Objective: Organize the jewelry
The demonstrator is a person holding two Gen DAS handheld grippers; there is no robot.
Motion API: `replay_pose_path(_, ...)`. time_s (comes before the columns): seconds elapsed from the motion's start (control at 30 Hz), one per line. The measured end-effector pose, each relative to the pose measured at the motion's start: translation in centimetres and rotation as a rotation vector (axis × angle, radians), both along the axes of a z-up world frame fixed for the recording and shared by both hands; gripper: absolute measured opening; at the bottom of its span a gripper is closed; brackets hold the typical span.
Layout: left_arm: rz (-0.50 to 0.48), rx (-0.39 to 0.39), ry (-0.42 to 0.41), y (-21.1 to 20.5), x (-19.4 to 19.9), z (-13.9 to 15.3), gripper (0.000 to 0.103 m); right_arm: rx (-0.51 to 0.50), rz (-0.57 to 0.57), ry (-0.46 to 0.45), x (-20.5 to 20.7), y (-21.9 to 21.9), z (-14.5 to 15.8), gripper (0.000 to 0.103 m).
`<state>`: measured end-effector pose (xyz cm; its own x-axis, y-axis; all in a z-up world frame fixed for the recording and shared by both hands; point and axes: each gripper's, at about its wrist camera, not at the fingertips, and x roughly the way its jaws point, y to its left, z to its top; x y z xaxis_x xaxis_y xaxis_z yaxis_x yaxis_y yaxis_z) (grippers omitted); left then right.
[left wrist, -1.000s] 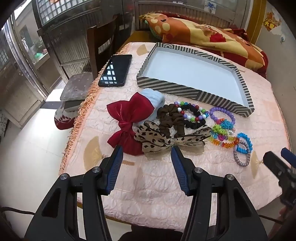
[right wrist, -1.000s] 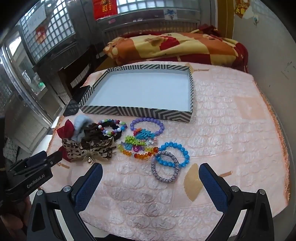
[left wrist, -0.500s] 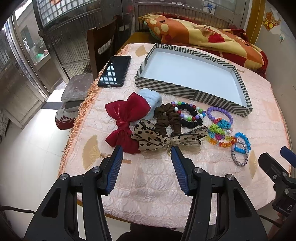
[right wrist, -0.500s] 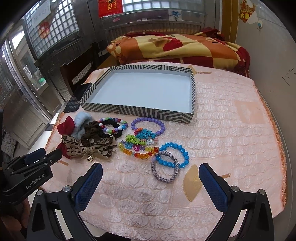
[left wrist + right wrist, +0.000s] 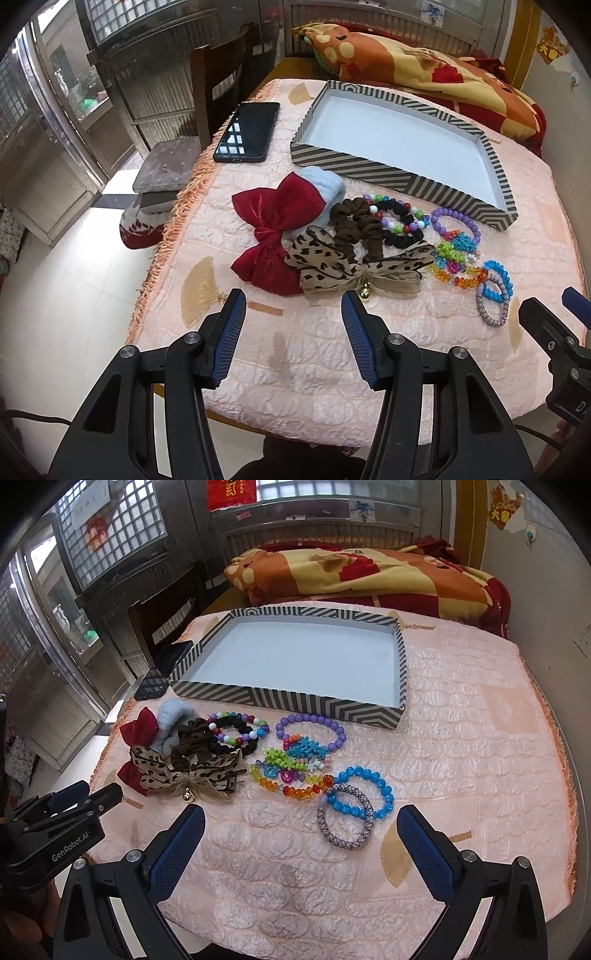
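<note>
Jewelry lies in one loose group on the pink tabletop [image 5: 461,738], just in front of one striped tray [image 5: 280,698] with nothing in it. I count two bows, a red bow [image 5: 273,229] and a leopard bow [image 5: 343,269] with a small gold bell [image 5: 365,291], and three scrunchies: one light blue [image 5: 325,184], one brown [image 5: 354,225] and one black with coloured beads [image 5: 236,734]. To the right lie a purple bracelet [image 5: 314,720], a blue bracelet [image 5: 369,794], a grey woven bracelet [image 5: 345,825] and an orange bead bracelet [image 5: 295,790]; the tangled small bead pieces between them I cannot count. One phone [image 5: 247,129] lies left of the tray.

On the body of the left gripper [image 5: 293,321], seen from the right camera, I read "GenRobot.AI". Its jaws stand apart and hold nothing; the leopard bow lies just beyond its fingertips. The right gripper [image 5: 301,838] has its jaws wide apart with nothing in them; the grey bracelet lies just ahead, between the two fingers in the view.
</note>
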<state>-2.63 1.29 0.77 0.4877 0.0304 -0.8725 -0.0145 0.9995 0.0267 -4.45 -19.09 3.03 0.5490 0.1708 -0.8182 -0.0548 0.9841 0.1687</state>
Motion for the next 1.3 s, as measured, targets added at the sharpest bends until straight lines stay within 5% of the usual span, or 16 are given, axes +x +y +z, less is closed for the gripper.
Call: replay_pose_path(1.3, -0.012, 0.011, 0.024, -0.6, -0.1, -0.5, 0.054, -0.010, 0.016, 0.023, 0.0, 0.1, -0.4, 0.103)
